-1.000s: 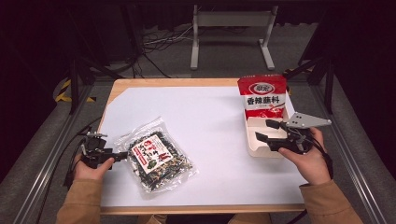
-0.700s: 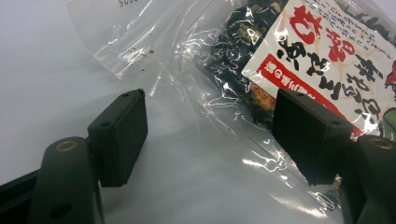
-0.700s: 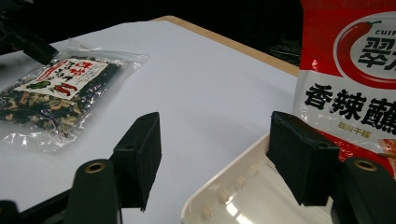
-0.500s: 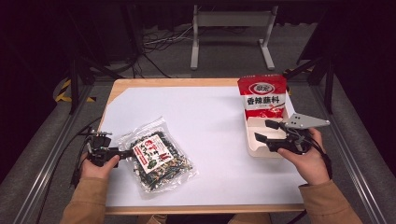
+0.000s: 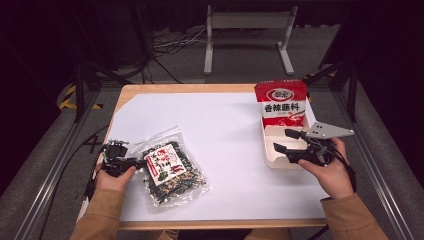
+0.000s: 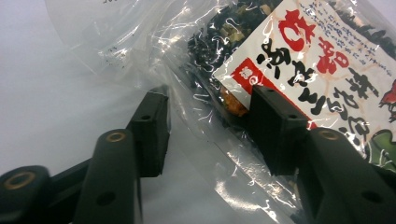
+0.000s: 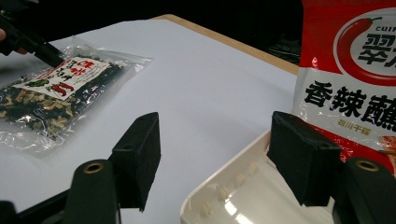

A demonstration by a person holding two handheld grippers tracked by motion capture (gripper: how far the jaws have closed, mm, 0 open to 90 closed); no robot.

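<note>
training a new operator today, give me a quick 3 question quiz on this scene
1. True or false: the red sauce packet lies flat in the middle of the white sheet.
2. Which item is the left gripper working on? A) the white tray B) the clear seaweed bag C) the red sauce packet
3. Fill in: the right gripper is held at the near end of the ____, jaws apart.

Key
1. False: it leans at the far end of the white tray, at the table's right side.
2. B: the jaws have just been closing, with the bag's clear edge between them, though the pads do not press on it yet.
3. white tray
</note>
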